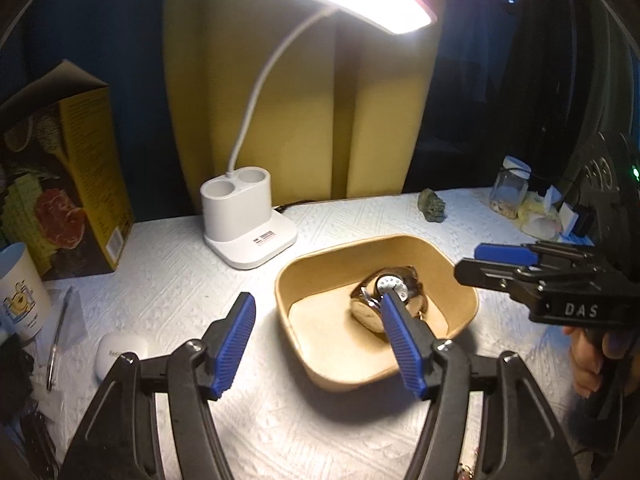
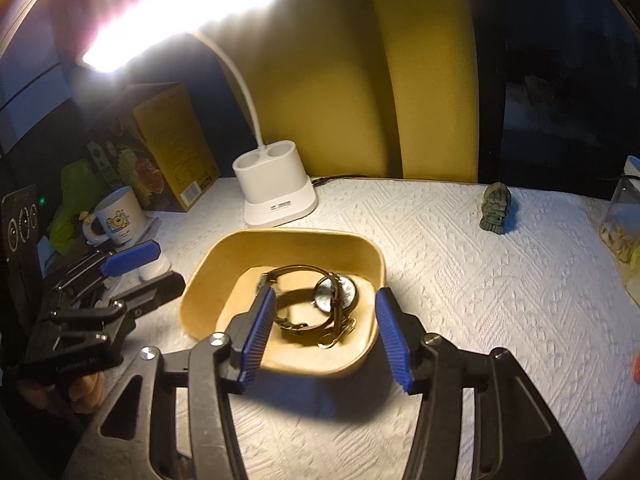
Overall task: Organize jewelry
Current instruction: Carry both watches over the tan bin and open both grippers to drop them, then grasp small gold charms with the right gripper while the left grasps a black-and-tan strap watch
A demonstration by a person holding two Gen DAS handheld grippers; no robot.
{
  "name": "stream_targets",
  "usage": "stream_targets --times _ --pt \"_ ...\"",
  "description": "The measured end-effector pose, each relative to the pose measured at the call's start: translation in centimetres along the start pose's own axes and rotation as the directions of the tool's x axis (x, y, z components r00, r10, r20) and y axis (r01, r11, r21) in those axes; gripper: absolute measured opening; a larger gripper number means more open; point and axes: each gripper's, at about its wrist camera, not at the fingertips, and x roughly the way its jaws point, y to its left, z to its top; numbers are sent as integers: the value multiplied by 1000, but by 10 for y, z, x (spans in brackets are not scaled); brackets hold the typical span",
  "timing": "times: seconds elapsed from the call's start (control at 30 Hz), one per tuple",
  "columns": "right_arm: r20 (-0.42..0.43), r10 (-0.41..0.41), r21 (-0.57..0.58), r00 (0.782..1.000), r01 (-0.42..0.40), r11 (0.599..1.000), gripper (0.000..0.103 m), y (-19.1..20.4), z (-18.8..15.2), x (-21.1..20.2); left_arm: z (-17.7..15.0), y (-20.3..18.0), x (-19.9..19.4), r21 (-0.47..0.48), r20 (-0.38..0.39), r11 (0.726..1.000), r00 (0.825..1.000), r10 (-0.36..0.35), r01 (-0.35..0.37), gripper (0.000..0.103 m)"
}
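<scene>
I hold a hand-held gripper in each hand, and both hang over the tan tray (image 2: 362, 254) with nothing between the pads. My right hand-held gripper (image 2: 322, 332) is spread wide, its two blue pads standing on either side of the near end of the tray, and the wristwatch (image 2: 334, 294) lies just ahead of them on the tray floor, dial tilted up toward the lamp (image 2: 276, 192), its dark band curling round to the left with what looks like a small metal clasp or ring at the near edge. My left hand-held gripper (image 1: 316, 334) is also wide open; its right pad crosses in front of the wristwatch (image 1: 394, 284) in its own view, while its left pad sits over bare tabletop (image 1: 168, 280) beside the tray (image 1: 320, 264), so it is offset to one side, not centred on anything. I judge the watch already placed in the tray, so this piece is done and I am at the release-and-clear point, or about to tidy how it sits. From the left wrist view a glint of what may be a chain shows at the bottom edge near my right side, too small to be sure of. The next move calls for lifting both tools straight up clear of the tray wall without nudging the band, then finding the next piece to bring in.
</scene>
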Motion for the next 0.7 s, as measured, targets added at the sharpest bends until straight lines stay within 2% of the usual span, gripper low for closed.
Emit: stream_targets --times 0.4,0.7 --pt "-12 5 -18 1000 -5 1000 49 33 -42 -36 -34 4 -49 -50 30 999 999 11 -10 66" --pt "-98 -1 -27 995 -2 1000 49 44 -96 -39 -66 2 -69 -75 21 997 1000 15 -14 66"
